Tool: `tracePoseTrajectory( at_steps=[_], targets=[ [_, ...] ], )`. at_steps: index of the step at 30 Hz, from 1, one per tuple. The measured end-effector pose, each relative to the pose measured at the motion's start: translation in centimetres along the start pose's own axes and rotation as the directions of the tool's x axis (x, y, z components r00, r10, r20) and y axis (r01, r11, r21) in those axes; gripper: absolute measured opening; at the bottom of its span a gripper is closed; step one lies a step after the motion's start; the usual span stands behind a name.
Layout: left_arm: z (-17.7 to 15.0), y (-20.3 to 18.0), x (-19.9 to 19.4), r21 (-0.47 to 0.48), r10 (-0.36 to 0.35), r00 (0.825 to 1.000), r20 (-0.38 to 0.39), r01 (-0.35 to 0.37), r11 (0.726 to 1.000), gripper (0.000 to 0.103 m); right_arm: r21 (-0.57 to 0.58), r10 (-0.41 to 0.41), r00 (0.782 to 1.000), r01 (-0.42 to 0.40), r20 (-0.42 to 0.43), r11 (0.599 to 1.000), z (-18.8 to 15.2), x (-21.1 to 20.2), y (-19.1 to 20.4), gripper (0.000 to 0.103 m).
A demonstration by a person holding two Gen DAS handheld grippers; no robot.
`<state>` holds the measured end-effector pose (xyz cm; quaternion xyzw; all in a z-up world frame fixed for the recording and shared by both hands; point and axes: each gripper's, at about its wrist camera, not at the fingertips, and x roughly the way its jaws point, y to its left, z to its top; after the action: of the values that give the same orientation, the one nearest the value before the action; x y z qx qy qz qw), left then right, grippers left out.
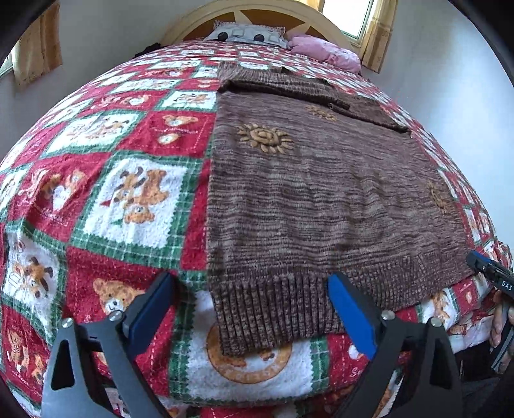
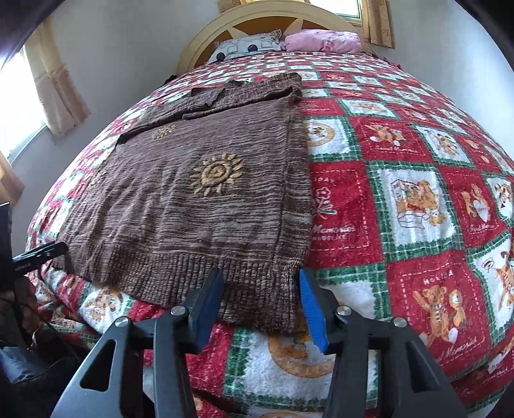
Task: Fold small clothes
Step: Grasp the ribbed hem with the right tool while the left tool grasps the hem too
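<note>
A brown knitted sweater (image 1: pixel 321 193) lies spread flat on a bed covered by a red, green and white teddy-bear blanket (image 1: pixel 122 193). The sweater serves as the landmark here. Its ribbed hem hangs just over the near edge of the bed, and its collar end points toward the curved headboard (image 1: pixel 257 13). Sun-shaped motifs in tan yarn sit on its front. Its sleeves appear folded in across the upper part, near the collar.

Beyond the sweater's collar end, against the headboard, rest a grey patterned pillow (image 1: pixel 247 33) and a pink pillow (image 1: pixel 324 51).

The left hand-held gripper (image 1: pixel 250 308) hovers at the sweater's hem, by its left corner, with its blue-padded jaws spread wide and nothing between them; one pad is beside the hem's left edge over the blanket, the other over the ribbing. The right hand-held gripper (image 2: pixel 260 299) is at the hem's right corner, jaws likewise released and apart, straddling that corner of ribbing without clamping it.

Curtained windows (image 2: pixel 29 96) flank the bed on the walls beyond the sweater.
</note>
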<state>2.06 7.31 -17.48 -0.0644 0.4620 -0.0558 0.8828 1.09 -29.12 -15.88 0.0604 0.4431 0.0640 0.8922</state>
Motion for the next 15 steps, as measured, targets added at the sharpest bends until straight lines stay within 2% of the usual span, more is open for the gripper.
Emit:
tracePoseTrajectory(
  at_steps=[5, 7, 12, 15],
  targets=[
    [-0.26, -0.53, 0.15, 0.035, 0.036, 0.999, -0.008, -0.036, 0.999, 0.093, 0.003, 0.013, 1.000, -0.013, 0.015, 1.000, -0.23, 0.16, 0.06, 0.047],
    [-0.30, -0.58, 0.08, 0.039, 0.040, 0.999, -0.008, -0.039, 0.998, 0.091, 0.010, 0.010, 1.000, -0.010, 0.016, 1.000, -0.26, 0.08, -0.09, 0.043],
    [-0.28, -0.49, 0.07, 0.042, 0.035, 0.999, -0.011, -0.035, 0.999, 0.089, 0.018, 0.006, 1.000, -0.006, 0.023, 1.000, -0.30, 0.05, -0.04, 0.041],
    [-0.43, -0.71, -0.08, 0.051, 0.037, 0.999, -0.011, -0.037, 0.998, 0.084, 0.007, 0.005, 1.000, -0.005, 0.024, 1.000, -0.32, 0.09, 0.07, 0.034]
  ],
)
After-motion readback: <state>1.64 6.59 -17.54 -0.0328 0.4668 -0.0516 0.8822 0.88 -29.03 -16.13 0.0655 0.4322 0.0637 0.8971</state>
